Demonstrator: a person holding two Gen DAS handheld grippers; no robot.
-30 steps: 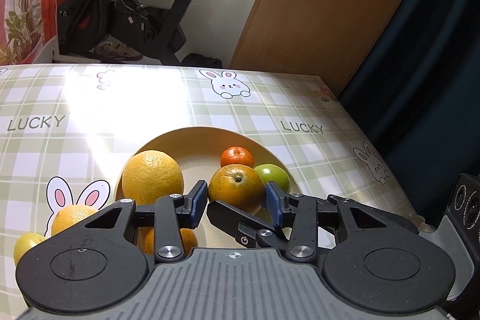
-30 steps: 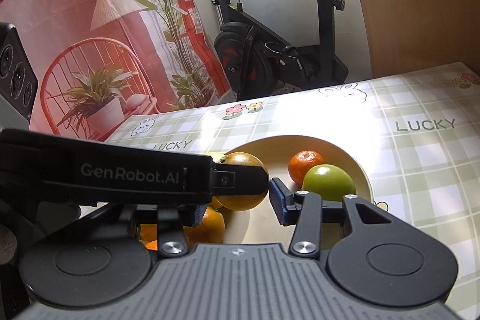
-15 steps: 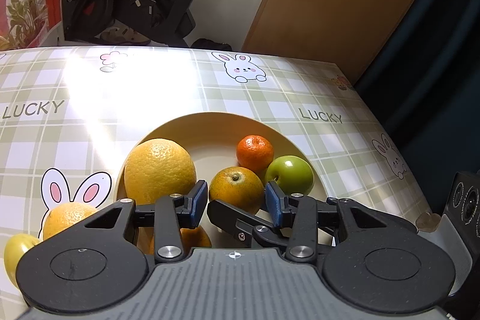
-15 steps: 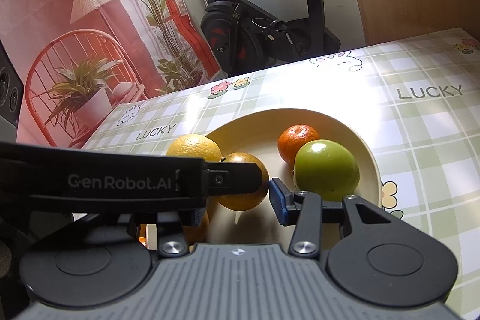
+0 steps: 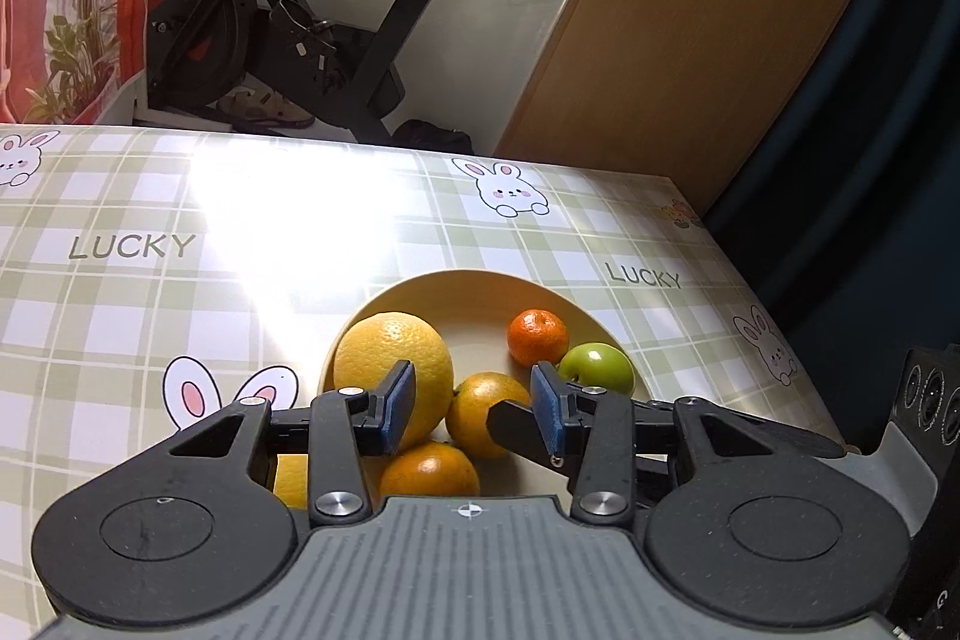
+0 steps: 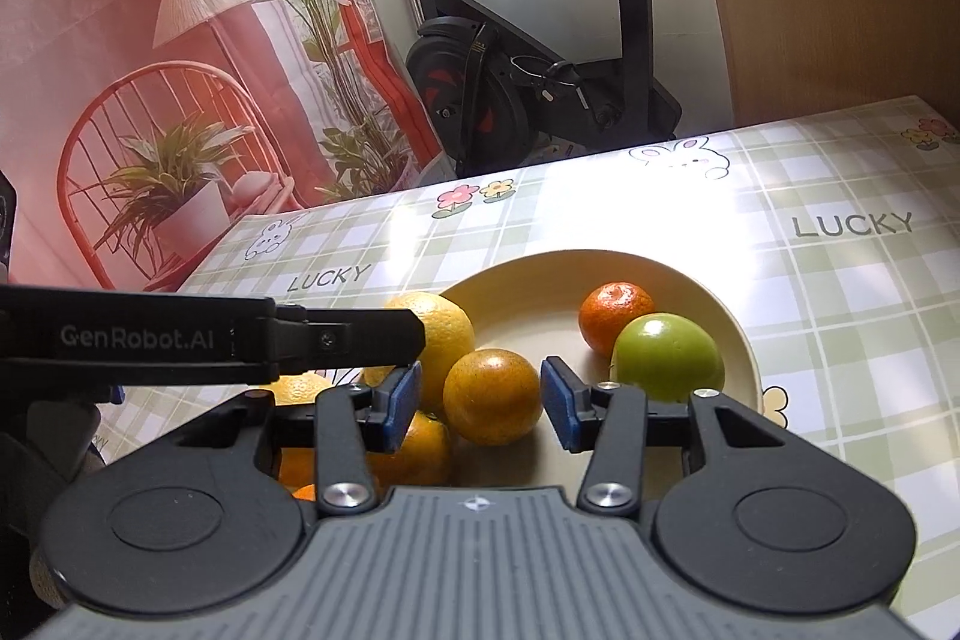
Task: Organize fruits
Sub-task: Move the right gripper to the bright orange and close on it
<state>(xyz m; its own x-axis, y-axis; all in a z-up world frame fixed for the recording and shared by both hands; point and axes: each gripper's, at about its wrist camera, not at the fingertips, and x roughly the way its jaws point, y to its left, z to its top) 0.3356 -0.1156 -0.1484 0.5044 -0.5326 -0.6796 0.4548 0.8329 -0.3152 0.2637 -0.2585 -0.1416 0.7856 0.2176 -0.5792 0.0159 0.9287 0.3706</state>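
A cream plate [image 5: 468,280] holds a large yellow citrus [image 5: 393,358], a small tangerine [image 5: 537,337], a green apple [image 5: 600,367] and an orange [image 5: 474,418]. A second orange [image 5: 429,469] lies at the plate's near edge. My left gripper [image 5: 474,409] is open, above and behind the fruit, gripping nothing. In the right wrist view the orange [image 6: 492,394] rests between the pads of my open right gripper [image 6: 480,409], with a gap on its left side. One left gripper finger [image 6: 336,340] reaches across from the left, ending just short of the orange.
The plate [image 6: 558,262] stands on a green checked tablecloth [image 5: 150,280] printed with rabbits. More citrus [image 6: 300,391] lies on the cloth left of the plate. Beyond the table's far edge are an exercise bike [image 5: 336,40] and a wooden panel [image 5: 690,40].
The left gripper has drawn back from the orange, still open. In the right wrist view its finger slid left and uncovered the orange. The right gripper stayed open around that orange.
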